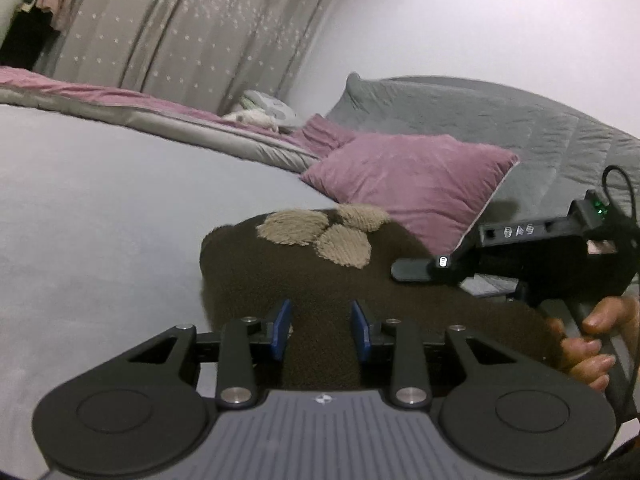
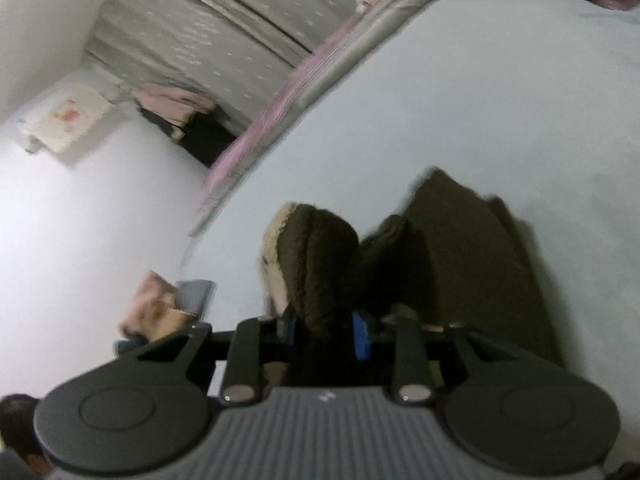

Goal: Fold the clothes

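From the left wrist, the left gripper [image 1: 320, 328] is hovering with fingers spread and holding nothing, low over the near end of a brown fleece garment [image 1: 304, 272] lying on the grey bed [image 1: 100, 208]. Its long axis is running away from the camera toward the pink pillow [image 1: 408, 184]. From the right wrist, the right gripper [image 2: 326, 330] is pinching a bunched fold of fleece [image 2: 316, 264] and lifting it. A fold seems underway; next, that edge needs carrying across and laying flat.
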`<state>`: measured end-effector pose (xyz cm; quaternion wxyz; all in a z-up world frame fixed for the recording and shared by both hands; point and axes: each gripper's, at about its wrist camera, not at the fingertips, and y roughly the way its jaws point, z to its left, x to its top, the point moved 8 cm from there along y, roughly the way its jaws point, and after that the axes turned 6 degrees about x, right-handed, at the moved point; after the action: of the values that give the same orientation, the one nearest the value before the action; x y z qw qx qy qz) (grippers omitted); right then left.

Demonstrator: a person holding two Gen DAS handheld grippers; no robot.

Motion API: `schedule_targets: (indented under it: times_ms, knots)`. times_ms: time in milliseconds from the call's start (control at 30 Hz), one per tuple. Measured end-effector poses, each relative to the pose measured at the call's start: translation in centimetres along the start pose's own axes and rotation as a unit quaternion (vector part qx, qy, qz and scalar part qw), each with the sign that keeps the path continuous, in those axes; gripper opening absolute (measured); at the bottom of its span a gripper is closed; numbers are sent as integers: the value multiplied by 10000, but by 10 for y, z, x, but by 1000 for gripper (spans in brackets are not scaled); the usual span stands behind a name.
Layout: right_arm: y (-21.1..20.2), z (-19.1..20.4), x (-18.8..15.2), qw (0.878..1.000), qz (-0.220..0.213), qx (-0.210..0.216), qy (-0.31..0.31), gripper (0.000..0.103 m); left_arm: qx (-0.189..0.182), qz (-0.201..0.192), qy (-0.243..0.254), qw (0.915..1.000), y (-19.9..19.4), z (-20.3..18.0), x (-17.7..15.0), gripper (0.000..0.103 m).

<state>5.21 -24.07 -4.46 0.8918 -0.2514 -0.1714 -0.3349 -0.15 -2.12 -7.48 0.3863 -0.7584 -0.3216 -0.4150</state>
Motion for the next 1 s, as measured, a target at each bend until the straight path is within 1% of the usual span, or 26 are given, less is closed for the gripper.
schedule_targets:
  times_ms: [167,233,433,633,733,800,867,933,967,1000]
  knots:
    - [-13,10,24,9988,-251,375,168,23,-186,-207,22,9996,-3,-16,11,31]
    - [-18,7,31,9975,-351,503,336,23,-284,-244,69,9993,-2,-23,15,31]
    - [-31,-40,43,9925,-536,523,963,23,-518,-139,234,9983,13,-41,16,31]
    - [-34,-87,45,9885,-566,396,1342,23,-701,7,739,9948,23,-64,5,31]
    - [-26,-110,40,9893,-474,129,1375,23,-704,151,926,9931,31,-70,-4,31]
    - [-20,-120,37,9896,-458,26,1363,25,-652,172,1141,9912,34,-75,-11,31]
    - [-18,-121,36,9899,-460,9,1338,31,-590,176,1375,9886,36,-81,-19,31]
    - [-21,-116,39,9918,-509,-72,1171,36,-527,180,1608,9854,38,-86,-26,31]
    - [-22,-113,41,9929,-537,-119,1059,40,-501,176,1692,9842,38,-88,-27,31]
    - [-25,-109,43,9936,-603,-184,942,42,-490,183,1734,9835,37,-89,-27,31]
